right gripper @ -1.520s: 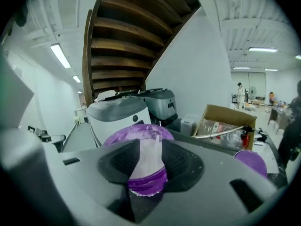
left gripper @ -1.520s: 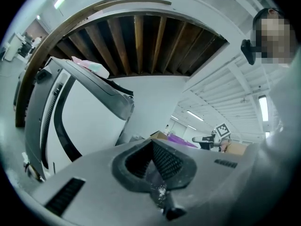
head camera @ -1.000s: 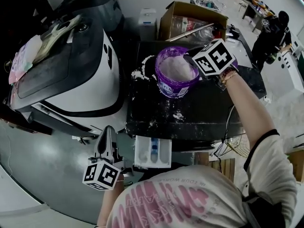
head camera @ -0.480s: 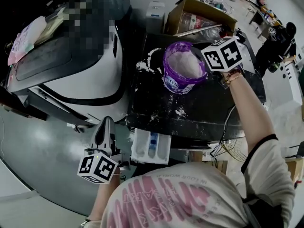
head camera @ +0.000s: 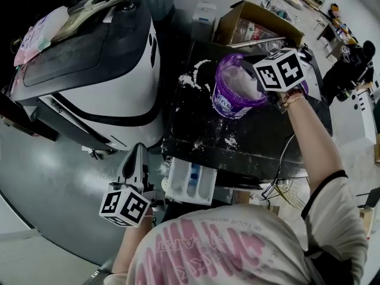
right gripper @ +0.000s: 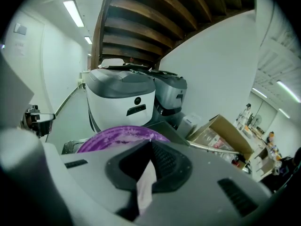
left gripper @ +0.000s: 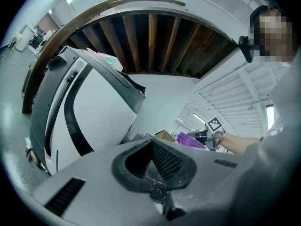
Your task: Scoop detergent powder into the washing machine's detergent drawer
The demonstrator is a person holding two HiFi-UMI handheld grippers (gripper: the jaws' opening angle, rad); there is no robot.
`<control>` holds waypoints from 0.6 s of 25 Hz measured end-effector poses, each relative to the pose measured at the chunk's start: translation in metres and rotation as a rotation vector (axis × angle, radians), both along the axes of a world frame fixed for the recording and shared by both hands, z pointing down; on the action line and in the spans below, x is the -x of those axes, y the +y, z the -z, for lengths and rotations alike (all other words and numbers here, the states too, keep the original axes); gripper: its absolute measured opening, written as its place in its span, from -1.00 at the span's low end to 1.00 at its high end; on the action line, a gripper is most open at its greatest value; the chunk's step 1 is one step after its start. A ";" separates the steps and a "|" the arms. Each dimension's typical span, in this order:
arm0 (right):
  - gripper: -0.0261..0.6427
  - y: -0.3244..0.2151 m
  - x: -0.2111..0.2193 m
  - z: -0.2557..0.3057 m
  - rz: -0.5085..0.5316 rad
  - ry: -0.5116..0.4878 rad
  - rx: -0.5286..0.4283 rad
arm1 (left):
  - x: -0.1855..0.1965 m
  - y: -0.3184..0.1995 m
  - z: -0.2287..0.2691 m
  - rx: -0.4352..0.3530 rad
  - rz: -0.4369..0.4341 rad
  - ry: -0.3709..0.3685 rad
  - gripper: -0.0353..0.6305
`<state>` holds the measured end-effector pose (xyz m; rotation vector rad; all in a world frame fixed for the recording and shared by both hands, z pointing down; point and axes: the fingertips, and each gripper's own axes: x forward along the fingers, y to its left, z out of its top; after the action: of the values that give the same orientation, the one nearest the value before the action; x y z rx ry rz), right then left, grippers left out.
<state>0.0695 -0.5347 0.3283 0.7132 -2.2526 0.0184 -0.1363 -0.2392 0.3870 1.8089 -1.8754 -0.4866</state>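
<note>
right gripper (right gripper: 151, 149) clenched on scoop (right gripper: 145, 185) handle, over tub (head camera: 233, 104) – tub toward far right corner of black top (head camera: 196, 130); left gripper (left gripper: 152, 149) clenched, empty – beside drawer (head camera: 190, 183)

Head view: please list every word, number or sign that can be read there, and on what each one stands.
"IN YOUR WORLD": small pink line on the person's shirt, upside down; a likely reading only.
Large pink letters on the shirt: unreadable.
Label on the purple tub: too small to read.
Left marker cube and right marker cube: square patterns, no words.
</note>
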 end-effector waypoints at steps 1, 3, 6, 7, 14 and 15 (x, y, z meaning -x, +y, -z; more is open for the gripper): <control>-0.93 0.002 0.003 -0.001 0.005 -0.003 0.009 | 0.000 0.001 -0.001 0.000 0.003 0.002 -0.89; -0.93 0.007 0.008 -0.002 0.016 -0.018 0.028 | 0.001 0.002 -0.002 -0.003 0.006 0.004 -0.89; -0.93 0.016 0.017 -0.001 0.037 -0.048 0.058 | 0.003 0.005 -0.002 -0.009 0.012 0.007 -0.89; -0.92 0.020 0.020 -0.001 0.042 -0.057 0.067 | 0.004 0.006 -0.002 -0.010 0.015 0.007 -0.89; -0.92 0.046 0.031 0.004 0.084 -0.087 0.089 | 0.007 0.014 0.000 -0.019 0.022 0.008 -0.89; -0.92 0.050 0.032 0.004 0.092 -0.089 0.091 | 0.007 0.015 0.000 -0.020 0.022 0.007 -0.89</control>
<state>0.0371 -0.4847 0.3247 0.5699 -2.3513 0.1089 -0.1433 -0.2243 0.3870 1.7982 -1.8940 -0.5207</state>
